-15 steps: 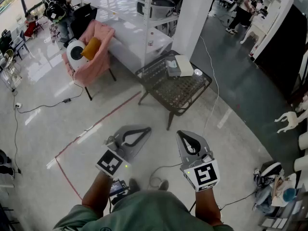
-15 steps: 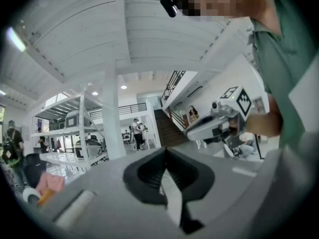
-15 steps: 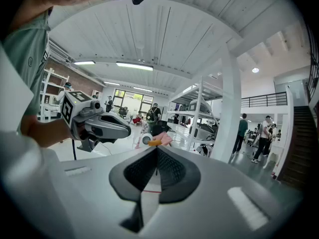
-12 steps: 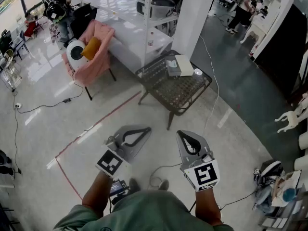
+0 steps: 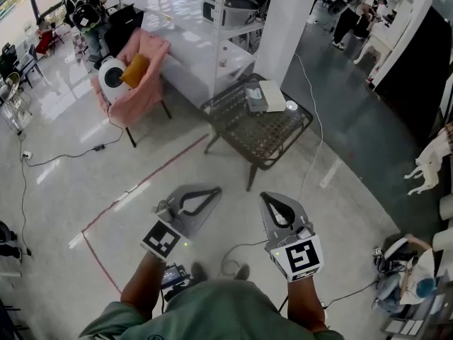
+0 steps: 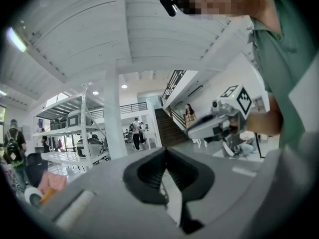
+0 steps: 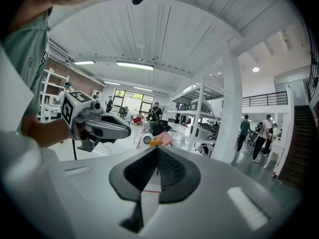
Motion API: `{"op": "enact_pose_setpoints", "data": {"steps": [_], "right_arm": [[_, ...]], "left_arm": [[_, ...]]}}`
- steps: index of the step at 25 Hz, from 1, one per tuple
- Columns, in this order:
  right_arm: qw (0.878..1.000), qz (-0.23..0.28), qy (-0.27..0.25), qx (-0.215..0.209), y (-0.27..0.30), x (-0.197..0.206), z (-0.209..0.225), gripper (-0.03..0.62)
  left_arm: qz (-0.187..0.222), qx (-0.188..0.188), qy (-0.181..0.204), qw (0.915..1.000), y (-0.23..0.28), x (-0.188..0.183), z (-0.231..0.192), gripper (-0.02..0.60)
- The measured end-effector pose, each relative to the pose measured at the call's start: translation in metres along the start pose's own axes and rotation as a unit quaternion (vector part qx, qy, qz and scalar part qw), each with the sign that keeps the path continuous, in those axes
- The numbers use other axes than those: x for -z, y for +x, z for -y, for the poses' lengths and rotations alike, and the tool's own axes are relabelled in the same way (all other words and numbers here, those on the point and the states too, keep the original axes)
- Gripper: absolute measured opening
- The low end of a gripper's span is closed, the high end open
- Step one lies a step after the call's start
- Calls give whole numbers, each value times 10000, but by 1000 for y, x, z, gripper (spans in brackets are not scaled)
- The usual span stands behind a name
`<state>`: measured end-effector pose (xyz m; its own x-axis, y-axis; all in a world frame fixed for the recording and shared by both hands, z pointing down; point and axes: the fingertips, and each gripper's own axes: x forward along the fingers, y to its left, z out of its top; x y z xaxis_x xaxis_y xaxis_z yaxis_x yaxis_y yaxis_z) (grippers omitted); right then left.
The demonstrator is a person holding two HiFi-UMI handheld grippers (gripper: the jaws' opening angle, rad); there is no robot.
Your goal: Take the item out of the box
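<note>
A low dark wicker table (image 5: 263,139) stands on the floor some way ahead of me. A flat white box (image 5: 272,95), a grey-green box (image 5: 254,99) and a small round clear lid (image 5: 291,106) lie on its far end. My left gripper (image 5: 214,189) and right gripper (image 5: 263,195) hang side by side in front of my body, well short of the table. Both are shut with nothing between the jaws. The left gripper view shows its pads (image 6: 165,149) pressed together and the right gripper (image 6: 219,121) beside it. In the right gripper view the pads (image 7: 157,148) are likewise together.
Left of the table stands a pink armchair (image 5: 145,83) with a yellow cushion, behind it a white shelving rack (image 5: 212,20) and a white pillar (image 5: 294,20). A red tape line (image 5: 141,183) and cables cross the floor. Bags (image 5: 403,275) lie at right. People stand in the background.
Both grippers stay where they were, still shut. People in the background have shifted, and something at the right edge of the room has moved.
</note>
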<state>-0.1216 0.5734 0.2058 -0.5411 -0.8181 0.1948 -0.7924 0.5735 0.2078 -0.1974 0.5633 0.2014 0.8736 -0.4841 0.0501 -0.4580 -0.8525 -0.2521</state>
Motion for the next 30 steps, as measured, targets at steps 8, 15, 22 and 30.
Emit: {"op": "enact_pose_setpoints", "data": {"steps": [8,15,22,30], "right_arm": [[9997,135,124,131,3,-7,2,6],[9997,142,161,146,13,-3,-2,6],[9997,148,158,151,21,-8,-13,6],[9997,120,125,193,29,-15,-25,6]], "left_arm": [[-92,9,26,10000,-4,1,-3,2],[-97,-36,-13,9999,-11,10,-12,2],[-76,-22,16,10000,-24,11,-19,2],[-16,20,19,10000,-38,10,-25,2]]}}
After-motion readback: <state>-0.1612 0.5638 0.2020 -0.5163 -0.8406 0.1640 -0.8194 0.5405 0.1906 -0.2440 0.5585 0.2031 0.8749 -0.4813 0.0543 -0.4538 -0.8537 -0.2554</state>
